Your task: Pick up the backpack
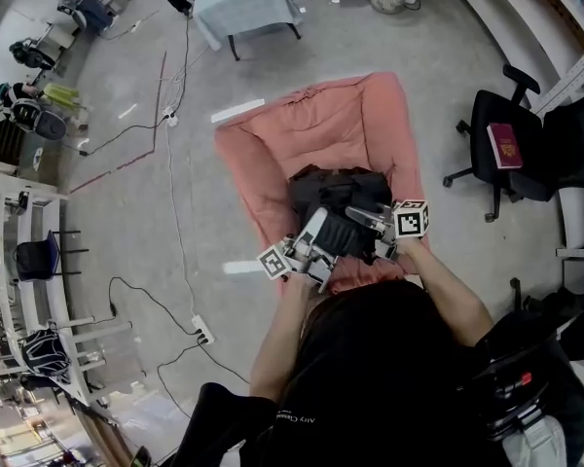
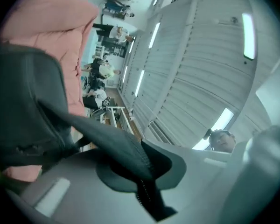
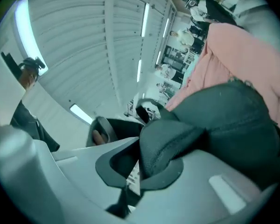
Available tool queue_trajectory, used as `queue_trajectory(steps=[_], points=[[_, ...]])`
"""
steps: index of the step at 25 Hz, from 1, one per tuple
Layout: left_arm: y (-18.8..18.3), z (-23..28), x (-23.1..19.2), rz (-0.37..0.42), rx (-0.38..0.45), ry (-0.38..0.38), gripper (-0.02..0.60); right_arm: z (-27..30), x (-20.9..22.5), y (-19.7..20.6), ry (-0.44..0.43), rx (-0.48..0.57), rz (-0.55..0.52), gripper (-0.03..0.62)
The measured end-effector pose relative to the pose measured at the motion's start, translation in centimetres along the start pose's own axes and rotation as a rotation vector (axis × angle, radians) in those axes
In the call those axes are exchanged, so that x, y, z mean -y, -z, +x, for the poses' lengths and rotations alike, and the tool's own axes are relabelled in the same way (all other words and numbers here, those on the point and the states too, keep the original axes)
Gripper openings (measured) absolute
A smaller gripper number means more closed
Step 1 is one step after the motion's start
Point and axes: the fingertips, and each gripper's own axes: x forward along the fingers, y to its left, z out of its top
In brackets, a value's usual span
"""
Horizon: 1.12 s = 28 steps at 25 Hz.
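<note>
**Reviewer:** Head view first. Where was the backpack?

**Inspector:** The backpack [image 1: 336,195] lay in the hollow of the pink cushion [image 1: 311,129], directly ahead of both sets of jaws. The left gripper [image 1: 323,227] and the right gripper [image 1: 358,214] were both at its near edge, close beside each other. Their hold could not be read from that height.

**Reviewer:** Left gripper view?

**Inspector:** The jaws were clenched on a thin strap [image 2: 109,141]. The dark webbing ran up out of the jaws to the left, and the bag's body sat beyond the jaws on that same side, with the cushion behind it.

**Reviewer:** Right gripper view?

**Inspector:** The jaws were clamped on a padded fold [image 3: 170,146] of the bag. The bulk of the bag sat to the right of the jaws, with the cushion above it.

**Reviewer:** Risks noted?

**Inspector:** Three, in my judgement.
- The thin strap sat in a narrow bite, so it could slide through the left jaws once the full weight came on.
- The padded fold could compress and creep out of the right jaws.
- With both holds on one edge, the body would likely swing under the jaws, and a jerked or uneven lift could shake a hold loose.
</note>
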Motion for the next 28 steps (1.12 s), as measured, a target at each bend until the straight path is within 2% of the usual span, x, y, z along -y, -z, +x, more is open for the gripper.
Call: queue_trajectory(steps=[2,5,8,9,10,12,13,14,16,18,20,22,23,24,25,28], points=[[-2.2,0.0,1.0,0.059,-0.006,-0.01,0.008,-0.4,-1.1,-3.1,-0.041,0.02,-0.008,0.029],[-3.7,1.4,2.3,0.126,-0.086,-0.048,0.032,0.9,-2.7,-4.4,-0.076,-0.056,0.041,0.029],[-5.5,1.5,5.6,0.173,-0.071,-0.009,0.029,3.2,-6.2,-4.7,-0.112,-0.136,0.0,0.032],[-5.6,0.9,6.5,0.223,-0.081,-0.011,0.023,3.8,-7.2,-3.9,-0.115,-0.209,-0.06,0.032],[-5.4,-0.2,6.6,0.3,-0.112,-0.047,0.015,4.1,-7.7,-2.3,-0.106,-0.327,-0.147,0.032],[-3.9,-2.7,4.3,0.465,-0.232,-0.208,0.015,3.6,-6.7,2.1,-0.077,-0.617,-0.318,0.041],[-2.8,-3.9,2.6,0.508,-0.297,-0.289,0.015,2.8,-5.5,4.1,-0.068,-0.72,-0.352,0.046],[-1.6,-4.9,1.1,0.527,-0.35,-0.346,0.015,2.0,-4.2,5.6,-0.06,-0.764,-0.353,0.046],[0.4,-6.2,-0.6,0.516,-0.391,-0.366,0.017,0.8,-1.7,7.3,-0.018,-0.723,-0.359,0.044],[1.4,-6.2,-0.5,0.433,-0.338,-0.285,0.017,0.1,0.3,9.1,0.065,-0.711,-0.469,0.061],[1.1,-5.6,0.7,0.339,-0.248,-0.176,0.018,0.1,2.2,11.7,0.136,-0.773,-0.574,0.135],[0.5,-5.1,1.9,0.297,-0.211,-0.107,0.021,0.1,4.2,13.8,0.184,-0.776,-0.537,0.138],[0.5,-5.0,2.1,0.3,-0.226,-0.099,0.021,0.0,4.7,14.4,0.19,-0.755,-0.481,0.089],[0.6,-5.0,1.9,0.324,-0.263,-0.117,0.021,0.0,4.6,14.6,0.176,-0.734,-0.429,0.055],[1.0,-5.2,1.4,0.369,-0.316,-0.159,0.021,0.1,3.7,14.6,0.141,-0.715,-0.394,0.049],[2.2,-7.3,-1.6,0.515,-0.494,-0.327,0.021,0.1,-1.8,12.0,-0.04,-0.602,-0.308,0.046]])
